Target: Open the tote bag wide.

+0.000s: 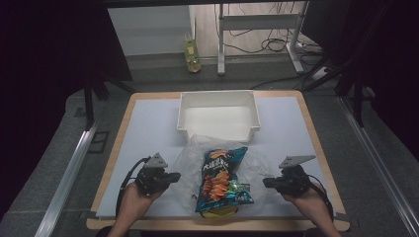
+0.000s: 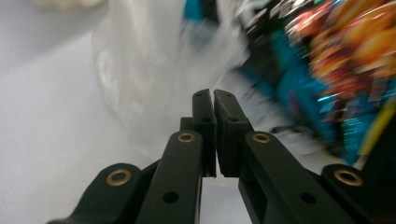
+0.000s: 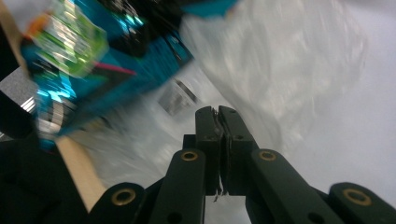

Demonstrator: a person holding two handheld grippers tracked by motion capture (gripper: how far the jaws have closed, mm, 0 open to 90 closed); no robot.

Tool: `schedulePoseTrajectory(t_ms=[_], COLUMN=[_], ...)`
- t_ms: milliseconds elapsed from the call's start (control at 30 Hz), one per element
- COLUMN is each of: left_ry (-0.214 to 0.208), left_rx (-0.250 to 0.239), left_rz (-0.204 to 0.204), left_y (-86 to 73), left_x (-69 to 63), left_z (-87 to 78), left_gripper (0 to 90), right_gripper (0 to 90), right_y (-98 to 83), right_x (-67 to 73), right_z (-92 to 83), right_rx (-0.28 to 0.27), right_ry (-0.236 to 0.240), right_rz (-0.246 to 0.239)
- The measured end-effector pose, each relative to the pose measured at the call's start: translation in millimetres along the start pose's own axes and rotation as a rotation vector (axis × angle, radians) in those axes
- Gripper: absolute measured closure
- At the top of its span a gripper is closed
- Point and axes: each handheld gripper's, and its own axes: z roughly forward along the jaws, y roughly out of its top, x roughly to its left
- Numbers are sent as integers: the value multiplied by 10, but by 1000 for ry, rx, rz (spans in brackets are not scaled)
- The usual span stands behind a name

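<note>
A teal and orange chip bag point(image 1: 221, 177) lies inside a clear plastic bag point(image 1: 190, 160) near the table's front edge. A small green packet point(image 1: 240, 187) shows beside its lower right. My left gripper point(image 1: 177, 176) is at the plastic bag's left edge and my right gripper point(image 1: 265, 182) at its right edge, both pointing inward. In the left gripper view my left gripper point(image 2: 214, 92) has its jaws together, with the film point(image 2: 149, 60) just beyond and the chip bag point(image 2: 345, 70) blurred. My right gripper point(image 3: 218, 108) is likewise shut against the film point(image 3: 289, 60); I cannot tell whether either pinches it.
An empty white bin point(image 1: 219, 94) stands just behind the bags at the table's middle back. The pale mat point(image 1: 148, 133) has free room on both sides. A wooden rim point(image 1: 316, 143) edges the table. A bottle point(image 1: 192, 54) stands on the floor beyond.
</note>
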Motion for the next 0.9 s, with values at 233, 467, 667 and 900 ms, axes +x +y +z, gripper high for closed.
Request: schedulePoseTrajectory(t_ms=[233,467,667,900], left_ry=[-54,0,165,266], left_rx=[-63,67,141,154], left_rz=[70,78,21,34], left_y=[446,752,745,721], left_x=[-129,-23,339,498], left_z=[-101,539,992,1140], left_gripper=[857,871,879,891], right_gripper=[865,865,862,863], right_y=[206,442,524,408], right_x=[88,6,-194,-345], right_z=[-97,-21,309,642], right_rx=[-23,-51,-13,64], right_ry=[16,4,-6,-48], right_rz=[-45,-47,-5,17])
